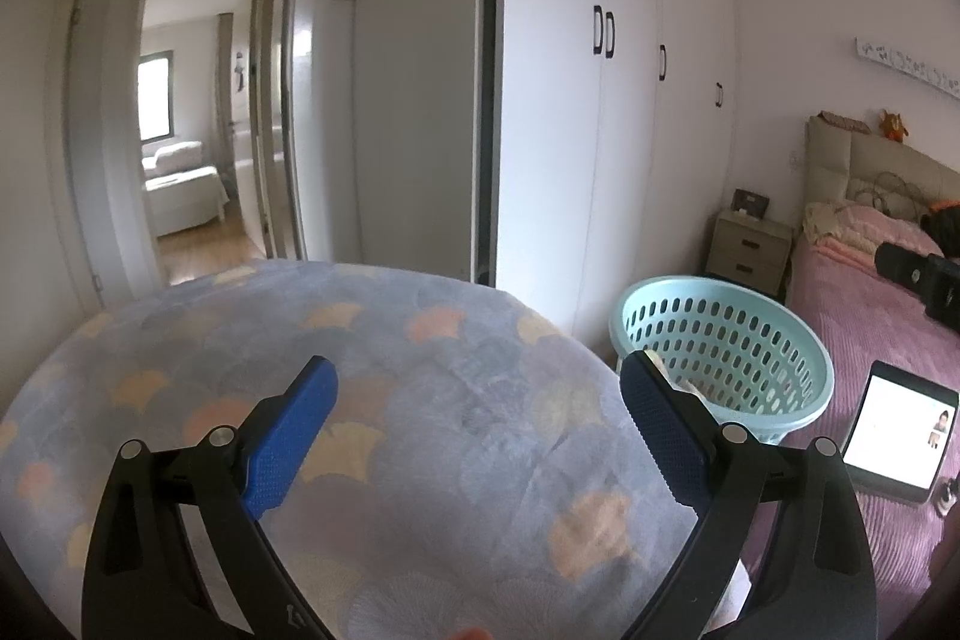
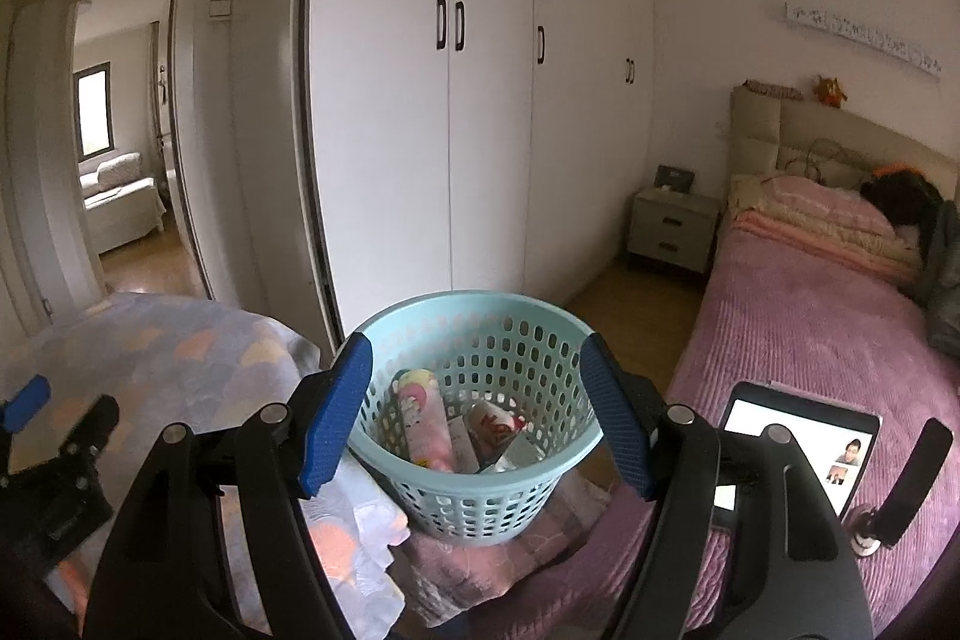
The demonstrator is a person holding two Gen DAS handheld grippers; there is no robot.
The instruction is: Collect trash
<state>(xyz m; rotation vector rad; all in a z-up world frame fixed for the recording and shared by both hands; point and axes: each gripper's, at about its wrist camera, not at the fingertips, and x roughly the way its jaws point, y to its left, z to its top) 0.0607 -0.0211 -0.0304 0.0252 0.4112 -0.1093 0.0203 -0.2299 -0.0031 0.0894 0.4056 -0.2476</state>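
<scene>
Bedroom, two handheld grippers, both w/ blue pads.

Left gripper [image 1: 477,421]: jaws spread wide, nothing between them. Hovered over a grey-blue blanket w/ fan print [image 1: 372,340]. No trash visible on that blanket in left wrist view.

Right gripper [image 2: 477,415]: jaws also spread, empty, lined up facing the light-blue perforated basket [image 2: 420,496]. Basket sat on a pink patterned cloth [image 2: 480,568], between the fan-print blanket and the pink bed [image 2: 810,328].

Trash was inside basket: a pink cartoon-print tube or can [image 2: 423,421] leaning upright against the wall, a red-and-white wrapper or small carton [image 2: 495,424] beside it, plus pale packaging [image 2: 519,454] at the bottom. Exact items too small to ID.

Handling (my read): all looked light, thin-walled pkg. Tube prob. stiff enough to pinch across its middle; glossy, so could slip if gripped near the rounded end. Wrapper soft, would crumple: take by an edge. Basket itself light plastic, flexy rim; pinch the rim wall through the holes if it needs moving, may tip.

Other: tablet [image 2: 798,445] lit on bed near right gripper; avoid knocking it. Wardrobe [image 2: 480,100], nightstand [image 2: 672,226] behind.

No loose trash seen outside basket, so task looked near done.
</scene>
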